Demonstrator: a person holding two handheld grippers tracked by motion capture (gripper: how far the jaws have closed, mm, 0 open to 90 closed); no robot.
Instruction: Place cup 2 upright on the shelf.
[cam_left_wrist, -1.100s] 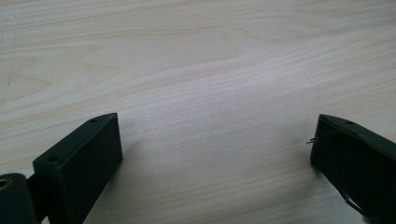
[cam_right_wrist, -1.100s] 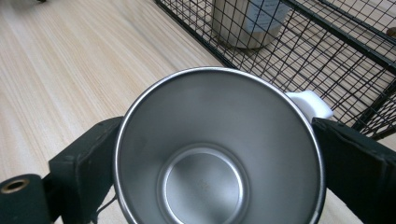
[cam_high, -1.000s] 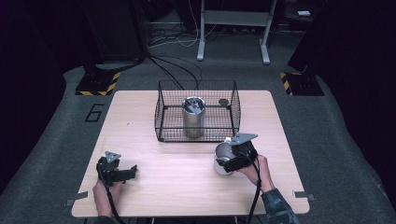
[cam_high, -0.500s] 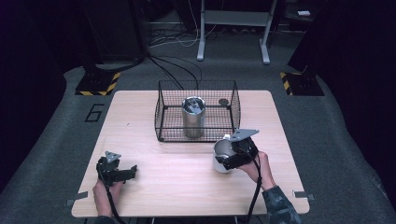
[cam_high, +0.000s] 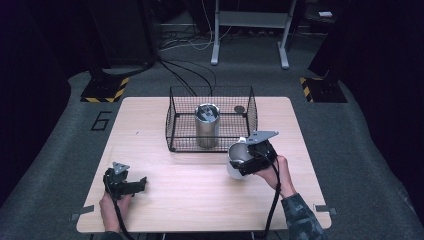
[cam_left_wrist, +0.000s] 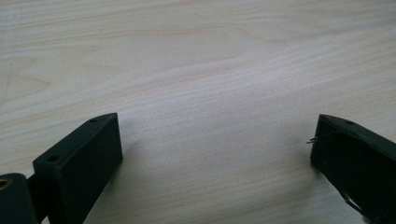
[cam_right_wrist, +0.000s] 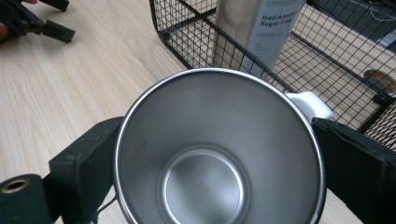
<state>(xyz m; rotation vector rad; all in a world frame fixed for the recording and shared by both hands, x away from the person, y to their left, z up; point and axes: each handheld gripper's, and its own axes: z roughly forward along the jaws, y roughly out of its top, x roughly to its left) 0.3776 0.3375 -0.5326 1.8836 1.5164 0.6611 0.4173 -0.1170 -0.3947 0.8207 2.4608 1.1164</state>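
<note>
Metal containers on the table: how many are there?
2. A tall can stands inside the wire basket; a steel cup is held in the right gripper, just outside the basket's front.

High view looks down on table (cam_high: 200, 185), gripper views close, sharing its wood

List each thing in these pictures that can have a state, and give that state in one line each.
Steel cup with white handle: empty, mouth open, clamped between jaws, beside the basket.
Right gripper: shut on the cup.
Left gripper: jaws wide open, holding nothing, low over the wooden table.
Black wire basket: open-topped, on the table.
Tall silver can: upright inside the basket.
</note>
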